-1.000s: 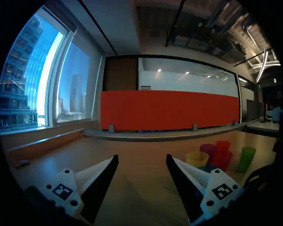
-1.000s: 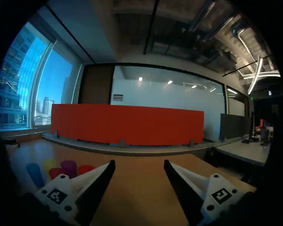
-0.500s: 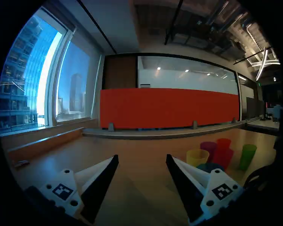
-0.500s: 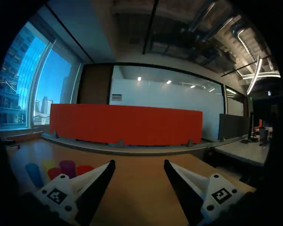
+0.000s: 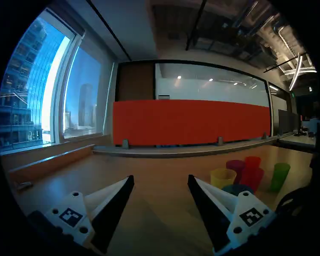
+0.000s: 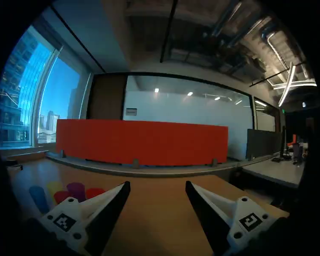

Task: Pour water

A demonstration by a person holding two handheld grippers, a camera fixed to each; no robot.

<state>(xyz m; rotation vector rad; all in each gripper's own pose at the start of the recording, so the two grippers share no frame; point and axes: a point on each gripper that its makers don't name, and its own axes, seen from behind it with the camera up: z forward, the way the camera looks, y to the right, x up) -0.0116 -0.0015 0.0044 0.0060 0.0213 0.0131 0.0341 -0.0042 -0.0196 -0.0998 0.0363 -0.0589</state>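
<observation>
My left tool (image 5: pixel 160 177) hangs spread open above the tabletop (image 5: pixel 96 170), gripping nothing, and my right tool (image 6: pixel 157 183) is the same. The coloured cups (image 5: pixel 251 176) stand upright in a cluster on the tabletop, long axes vertical and mouths up. They are right of my left tool and left of my right one (image 6: pixel 76 190). Since a second ago both tools have stayed open and the cups have not moved.

The left gripper (image 5: pixel 160 178) and the right gripper (image 6: pixel 157 184) are each made up of two pointed, wedge-shaped fingers (image 5: pixel 112 205), white outside and black inside, with a square black-and-white marker (image 5: pixel 70 216) and small dark screws (image 5: pixel 78 229) set on each white base.
</observation>
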